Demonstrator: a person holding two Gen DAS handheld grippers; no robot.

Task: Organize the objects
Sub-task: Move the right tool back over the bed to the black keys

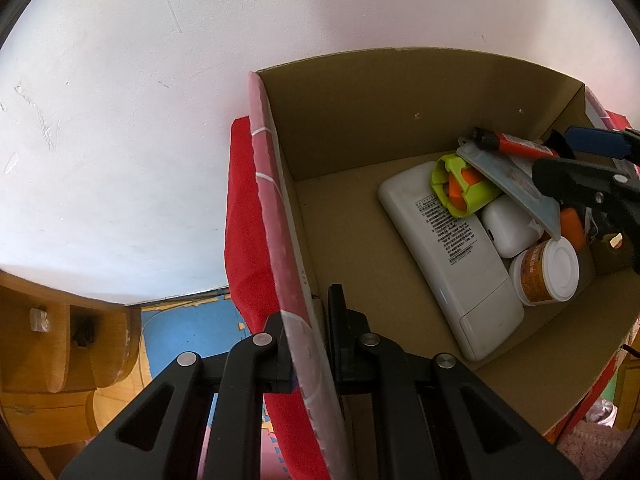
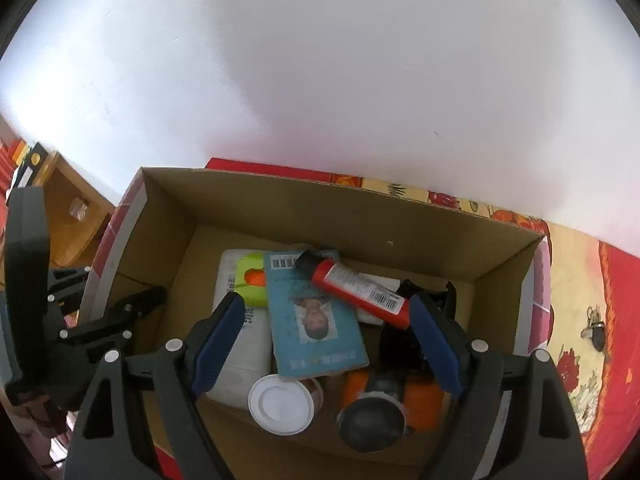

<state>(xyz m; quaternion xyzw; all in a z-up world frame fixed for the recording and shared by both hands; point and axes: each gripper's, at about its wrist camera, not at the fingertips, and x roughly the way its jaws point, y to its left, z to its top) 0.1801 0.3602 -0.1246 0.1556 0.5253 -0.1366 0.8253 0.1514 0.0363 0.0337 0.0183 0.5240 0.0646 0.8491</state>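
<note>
The left gripper [image 1: 306, 344] is clamped on the left wall of the cardboard box [image 1: 360, 120], one finger outside and one inside, the pink-printed wall pinched between them. Seen from the right wrist, the same gripper [image 2: 132, 304] is found at the 9 o'clock edge, gripping that wall. The right gripper [image 2: 328, 340] is held over the box's open top, pointing down into it, its blue-padded fingers [image 2: 218, 336] spread wide with nothing between them; in the left wrist view it [image 1: 592, 184] enters from 3 o'clock.

The box is set on a red cloth [image 1: 244, 216], and a flowered red-and-yellow covering [image 2: 580, 280] is seen at its 3 o'clock side. All the contents are gathered toward the box's right half. A white remote control [image 1: 452, 256] lies flat on the bottom with its printed label up. A lime-green and orange plastic piece [image 1: 460, 188] rests on the remote's far end. A blue photo ID card [image 2: 316, 316] lies tilted across the pile, and a red tube [image 2: 360, 288] with a black cap and barcode lies on the card's far corner. A small jar with a white lid [image 2: 280, 404] lies beside the remote at 6 o'clock. A white rounded case [image 1: 510, 226] is wedged between jar and green piece. An orange object with a dark round end [image 2: 380, 408] is seen under the right fingers.
</note>
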